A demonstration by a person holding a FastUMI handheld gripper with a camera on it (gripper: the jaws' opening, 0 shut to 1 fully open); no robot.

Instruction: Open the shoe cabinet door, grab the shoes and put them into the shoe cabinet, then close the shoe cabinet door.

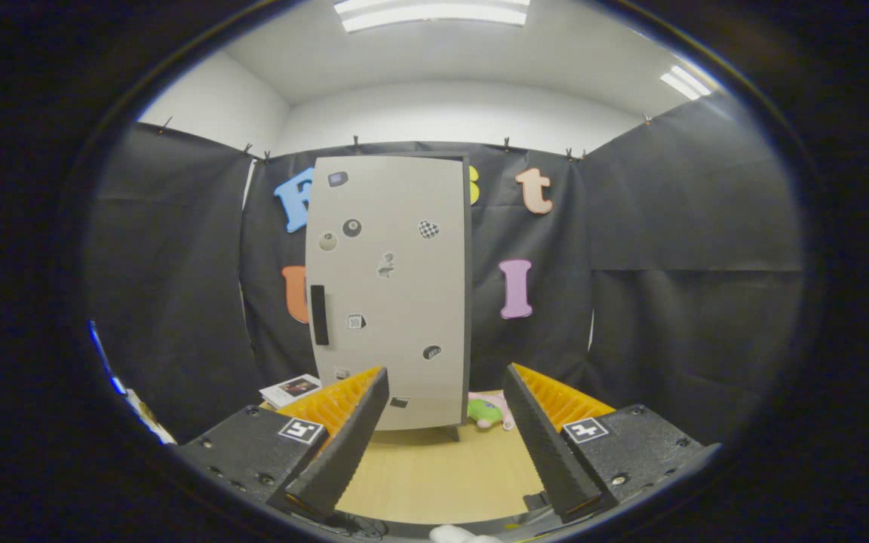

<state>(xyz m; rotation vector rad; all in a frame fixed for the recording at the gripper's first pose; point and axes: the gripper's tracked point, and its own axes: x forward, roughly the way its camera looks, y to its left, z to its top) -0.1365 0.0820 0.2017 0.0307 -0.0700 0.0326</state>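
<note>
1. Pale grey cabinet stands upright on the wooden table, dead ahead at 12 o'clock from the gripper, well beyond the fingertips. Its long axis runs vertical.
2. Door lies shut, flush with the front; stickers dot it. The dark handle is a vertical bar near the door's 9 o'clock edge, so the hinge is probably on the 3 o'clock side.
3. Green and pink shoe, or what looks like one, lies at the cabinet's foot, toward 1 o'clock, just beyond the fingers; too small to be sure.
4. Booklet lies at 10 o'clock.
5. Gripper is held level, pointing straight at the cabinet, fingers spread wide with nothing between them.
6. Closed door with the shoe outside suggests the handle, at 11 o'clock, is the part to reach.
</note>
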